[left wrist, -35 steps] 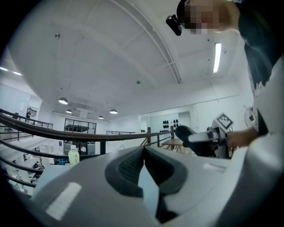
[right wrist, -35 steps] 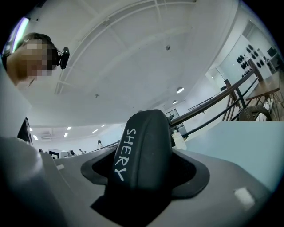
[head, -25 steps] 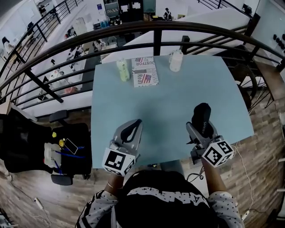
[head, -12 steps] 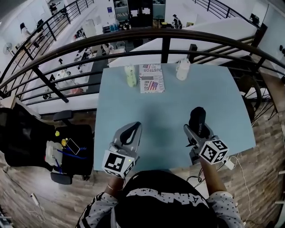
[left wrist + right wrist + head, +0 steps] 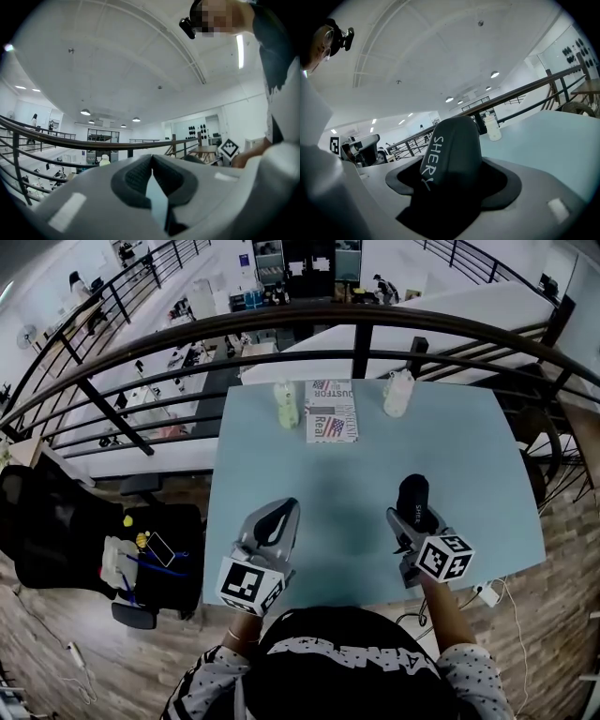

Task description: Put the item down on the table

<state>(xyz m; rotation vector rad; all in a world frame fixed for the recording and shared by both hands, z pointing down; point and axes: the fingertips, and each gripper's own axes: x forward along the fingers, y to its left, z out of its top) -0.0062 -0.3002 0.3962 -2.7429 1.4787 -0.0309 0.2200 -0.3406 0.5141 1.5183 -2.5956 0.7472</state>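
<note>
Holding the black case (image 5: 413, 491) lettered SHERY pinched between its jaws, the right gripper (image 5: 412, 512) hangs over the table (image 5: 356, 470), release not yet made. Left gripper (image 5: 281, 514): jaws together, empty.

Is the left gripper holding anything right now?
No, the left gripper shows its jaws meeting tip to tip in its own view, with nothing gripped between them.

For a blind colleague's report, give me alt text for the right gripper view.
The right gripper is shut on a black item lettered SHERY. Beyond it lie a light blue table, a white bottle and a dark railing.
</note>
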